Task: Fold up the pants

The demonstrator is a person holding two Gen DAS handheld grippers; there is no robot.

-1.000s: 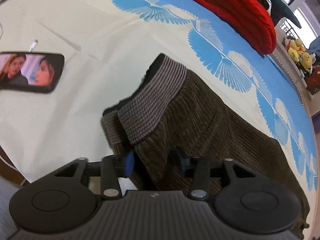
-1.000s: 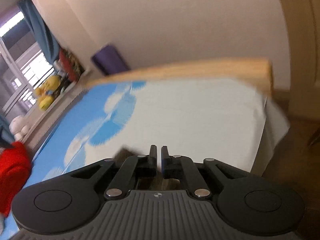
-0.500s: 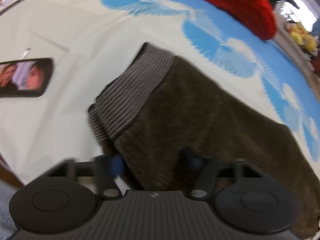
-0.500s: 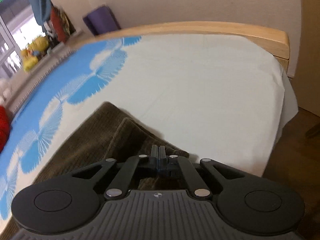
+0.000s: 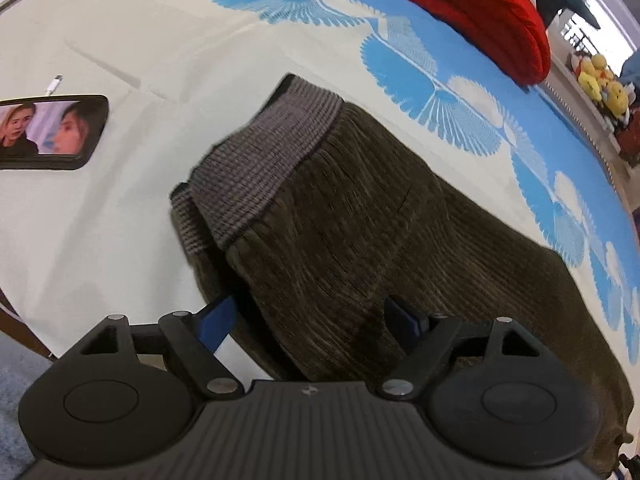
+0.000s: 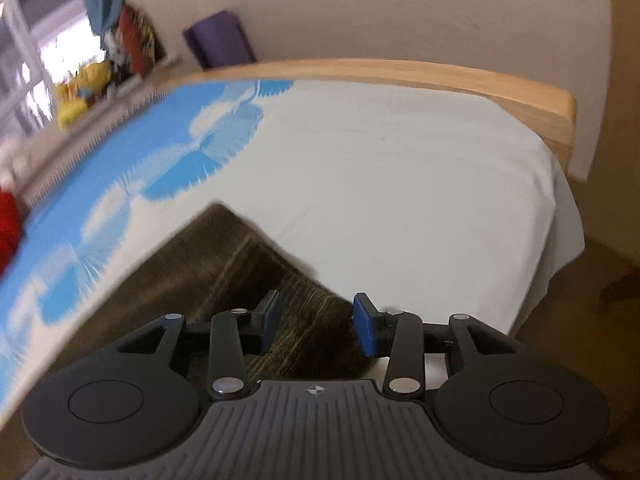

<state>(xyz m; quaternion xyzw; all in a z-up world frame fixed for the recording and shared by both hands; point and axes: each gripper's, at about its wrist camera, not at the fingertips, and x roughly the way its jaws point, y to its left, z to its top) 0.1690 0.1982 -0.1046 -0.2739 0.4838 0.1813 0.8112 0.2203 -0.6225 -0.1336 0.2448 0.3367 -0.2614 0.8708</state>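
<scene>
Dark brown corduroy pants (image 5: 360, 240) with a grey ribbed waistband (image 5: 264, 172) lie folded lengthwise on the bed. My left gripper (image 5: 312, 320) is open, its jaws spread wide just above the pants near the waist end. In the right wrist view the leg ends of the pants (image 6: 232, 268) lie on the sheet. My right gripper (image 6: 316, 328) is open over the leg-end corner, holding nothing.
A phone (image 5: 48, 132) with a video playing lies on the cream sheet to the left, a cable tip (image 5: 54, 84) by it. A red cushion (image 5: 472, 12) is at the far side. A wooden bed board (image 6: 400, 76) borders the foot end. The bed edge drops off at the right (image 6: 560, 248).
My right gripper was shut on the leg ends and has opened, letting them go. My left gripper's jaws have spread wider and it has shifted slightly over the pants.
</scene>
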